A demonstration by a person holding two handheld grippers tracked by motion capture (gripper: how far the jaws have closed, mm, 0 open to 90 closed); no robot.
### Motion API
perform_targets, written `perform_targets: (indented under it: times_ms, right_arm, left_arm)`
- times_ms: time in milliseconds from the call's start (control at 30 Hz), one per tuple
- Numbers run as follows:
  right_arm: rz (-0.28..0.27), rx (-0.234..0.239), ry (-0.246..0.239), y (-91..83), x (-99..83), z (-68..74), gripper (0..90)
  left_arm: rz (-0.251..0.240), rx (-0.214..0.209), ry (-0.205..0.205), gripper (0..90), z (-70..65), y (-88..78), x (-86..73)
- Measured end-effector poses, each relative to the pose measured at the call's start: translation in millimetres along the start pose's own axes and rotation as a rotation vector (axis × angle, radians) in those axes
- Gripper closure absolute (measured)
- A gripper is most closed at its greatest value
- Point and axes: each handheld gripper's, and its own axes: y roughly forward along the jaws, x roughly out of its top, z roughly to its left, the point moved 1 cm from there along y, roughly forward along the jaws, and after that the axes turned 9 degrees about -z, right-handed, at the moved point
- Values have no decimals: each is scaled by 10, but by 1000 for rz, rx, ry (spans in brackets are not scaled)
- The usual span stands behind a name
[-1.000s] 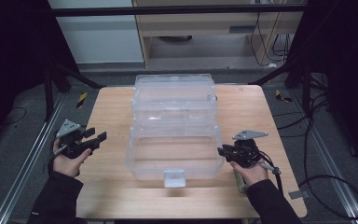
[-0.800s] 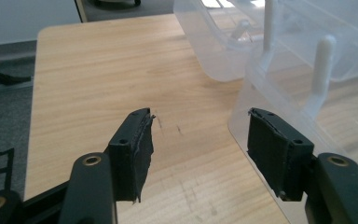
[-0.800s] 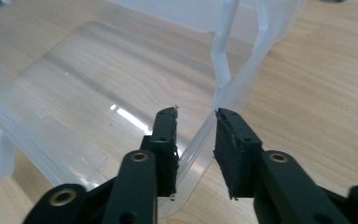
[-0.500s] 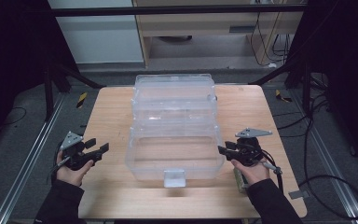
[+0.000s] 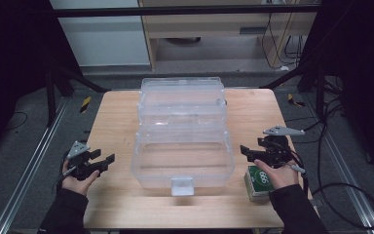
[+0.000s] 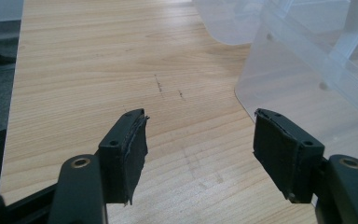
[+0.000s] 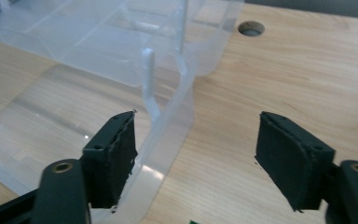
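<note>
A large clear plastic box (image 5: 141, 161) stands open in the middle of the wooden table (image 5: 112, 122), its lid laid back behind it. My left gripper (image 5: 106, 162) is low over the table to the box's left. It is open, its jaws have just been opening, and there is bare wood between them (image 6: 200, 140). To the box's right, my right gripper (image 5: 246, 152) is also open. Its jaws have just been opening wide, and nothing is pressed between them (image 7: 198, 144). The box's corner wall (image 7: 182, 116) lies just beyond them. A small green box (image 5: 258, 181) lies on the table under my right hand.
The clear box has a white latch (image 5: 181, 185) at its front. There is a round hole (image 7: 251, 28) in the tabletop past the box's lid. Black frame posts and cables stand around the table. Bare wood lies on both sides of the box.
My left hand has sunk toward the table's front left. My right hand has lifted a little and its jaws have spread apart. The green box now shows beneath that hand.
</note>
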Motion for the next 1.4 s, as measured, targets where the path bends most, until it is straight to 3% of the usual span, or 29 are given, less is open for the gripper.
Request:
perform_targets:
  times_ms: [133,433,567,967,1400]
  right_arm:
    - [45,-45,-27,-53,32,-33,228]
    - [166,-32,-36,-127,35,-52,147]
    - [215,-50,-38,-174,5,-94,136]
    - [294,-52,-53,-290,-48,-132,107]
    - [400,-85,-18,-200,-150,-62,72]
  left_arm:
    - [1,1,-4,337,10,3,-11]
    - [29,-7,8,336,9,34,-41]
    - [44,-10,7,334,8,59,-62]
    - [67,-21,18,330,-9,83,-79]
    - [81,-24,22,329,-16,93,-90]
